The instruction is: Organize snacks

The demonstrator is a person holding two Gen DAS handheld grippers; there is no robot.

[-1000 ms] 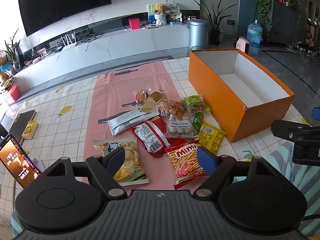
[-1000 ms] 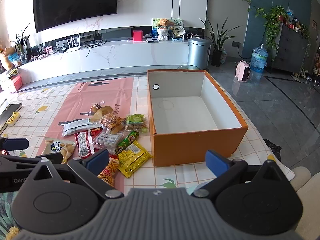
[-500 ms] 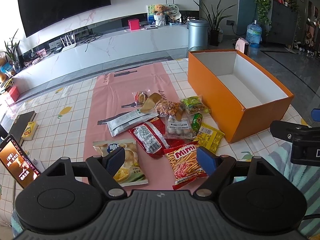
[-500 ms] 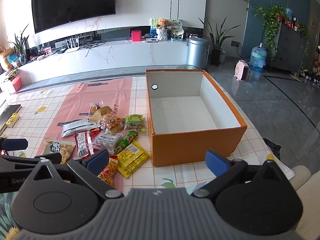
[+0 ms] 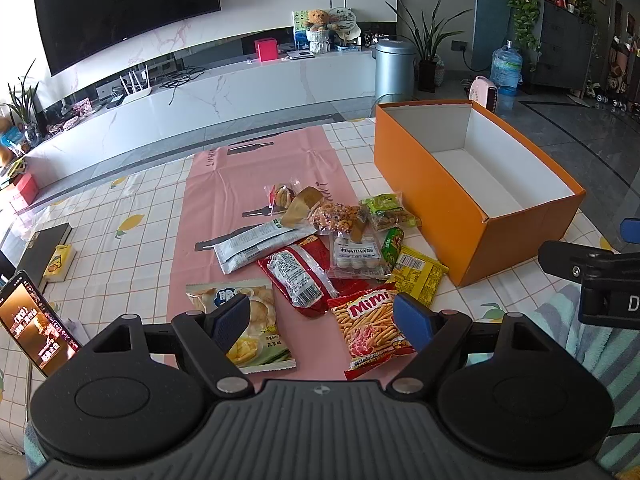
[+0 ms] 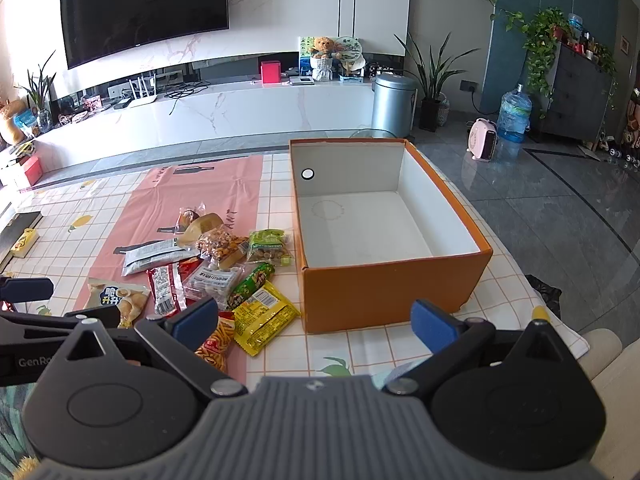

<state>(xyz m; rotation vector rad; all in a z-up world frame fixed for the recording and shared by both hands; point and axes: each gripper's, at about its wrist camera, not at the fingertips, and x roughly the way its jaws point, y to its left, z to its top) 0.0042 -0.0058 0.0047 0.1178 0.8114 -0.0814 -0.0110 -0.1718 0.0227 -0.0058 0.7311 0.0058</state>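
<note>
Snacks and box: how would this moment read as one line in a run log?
stage: start | box: empty | snacks: piled on table beside box | left gripper: open, holding nothing | right gripper: open, holding nothing

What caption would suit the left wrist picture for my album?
Open left hand-held gripper hovering over snack packets beside an empty orange box.

The stick-snack bag [image 6: 214,342] is being partly hidden by a blue finger; the phone [image 5: 34,326] is being cut off at the edge.
</note>
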